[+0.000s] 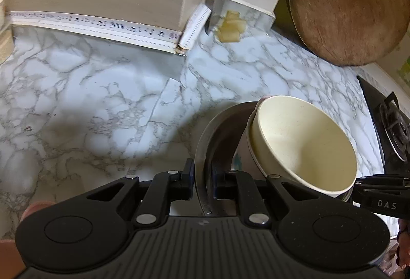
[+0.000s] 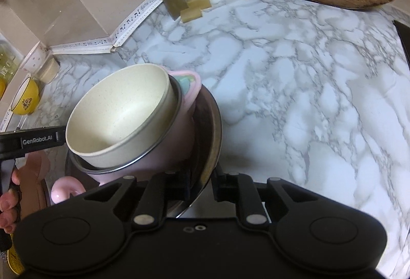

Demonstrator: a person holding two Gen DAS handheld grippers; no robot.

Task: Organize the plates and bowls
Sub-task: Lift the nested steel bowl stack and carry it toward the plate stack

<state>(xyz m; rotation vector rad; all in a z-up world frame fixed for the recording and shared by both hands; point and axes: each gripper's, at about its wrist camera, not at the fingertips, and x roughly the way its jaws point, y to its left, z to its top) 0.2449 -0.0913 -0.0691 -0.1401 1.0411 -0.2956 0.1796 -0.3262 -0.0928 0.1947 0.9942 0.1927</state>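
While both tools, left (image 1: 202, 183) and right (image 2: 202, 184), pinch the plate (image 1: 205, 145) rim, keep the stacked bowl (image 1: 302, 140) level above the table (image 1: 102, 99).

2 close wrist views from opposite sides, both over the cream bowl (image 1: 305, 143) (image 2: 120, 115) and marble counter (image 1: 102, 89) (image 2: 294, 79).

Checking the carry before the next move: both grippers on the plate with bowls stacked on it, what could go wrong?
1. The cream bowl sits tilted inside the pink bowl; it may slide out if the plate tips.
2. Left gripper and right gripper each pinch only the rim; uneven motion could tip the plate.
3. The stove is close by; a swing could hit it.
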